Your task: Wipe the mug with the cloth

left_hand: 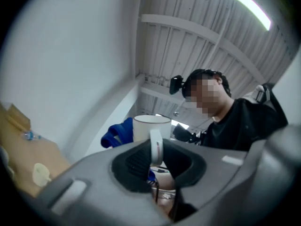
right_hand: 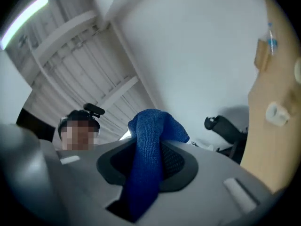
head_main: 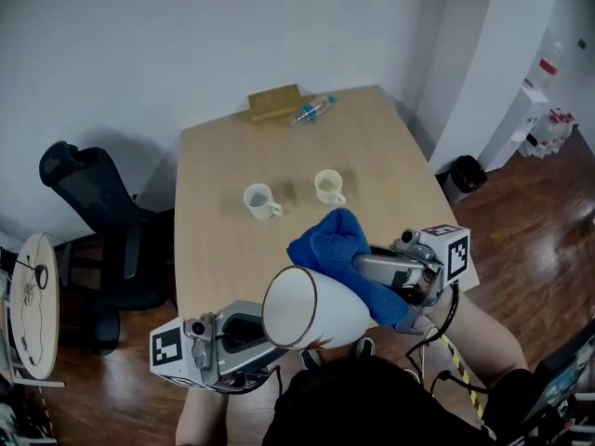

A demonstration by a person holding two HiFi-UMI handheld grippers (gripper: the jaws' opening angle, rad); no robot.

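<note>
Slatted ceiling (left_hand: 188, 46) in gripper views only, left hand-held gripper (left_hand: 159, 164) clamps mug (left_hand: 151, 126) by handle, right hand-held gripper (right_hand: 148, 166) clamps cloth (right_hand: 150, 126)

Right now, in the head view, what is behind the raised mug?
The cloth, clamped in the right gripper, lies against the mug's far side. Where they touch is covered by the mug itself.
</note>
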